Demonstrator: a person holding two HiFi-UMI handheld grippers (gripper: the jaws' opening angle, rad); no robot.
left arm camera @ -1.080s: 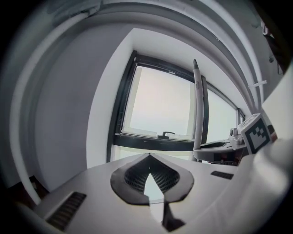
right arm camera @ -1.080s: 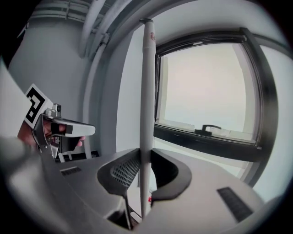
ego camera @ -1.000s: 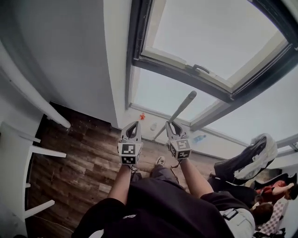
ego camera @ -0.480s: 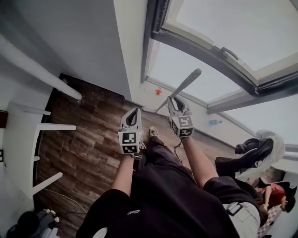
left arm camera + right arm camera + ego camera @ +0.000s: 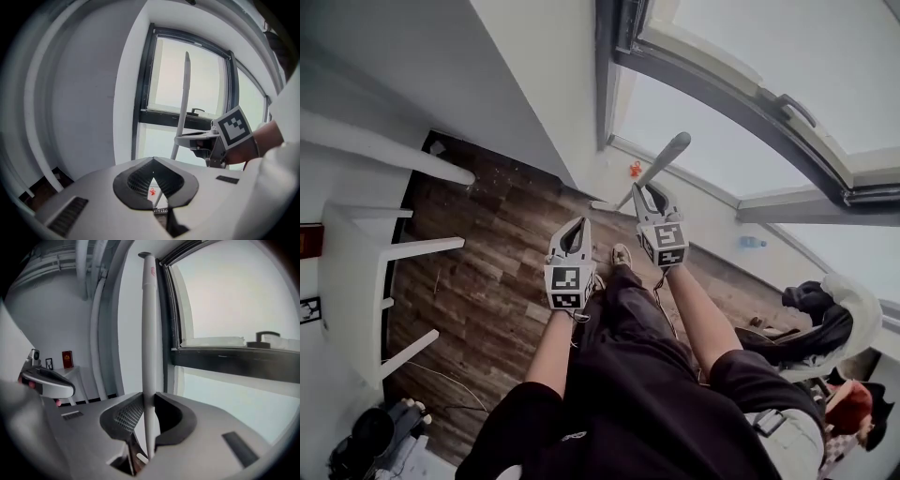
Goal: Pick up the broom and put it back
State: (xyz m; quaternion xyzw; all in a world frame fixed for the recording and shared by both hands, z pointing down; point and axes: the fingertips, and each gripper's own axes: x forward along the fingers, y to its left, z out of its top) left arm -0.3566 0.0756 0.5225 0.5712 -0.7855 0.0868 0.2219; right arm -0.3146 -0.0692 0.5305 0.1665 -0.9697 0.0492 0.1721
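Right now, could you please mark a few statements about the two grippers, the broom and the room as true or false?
1. The right gripper has its jaws closed on the broom handle. True.
2. The left gripper grips the handle too. False: its jaws are together on nothing, and it is clear of the handle.
3. Seen from the left gripper, the handle rises in front of a window. True.
4. The floor is white tile. False: it is dark wood planks.
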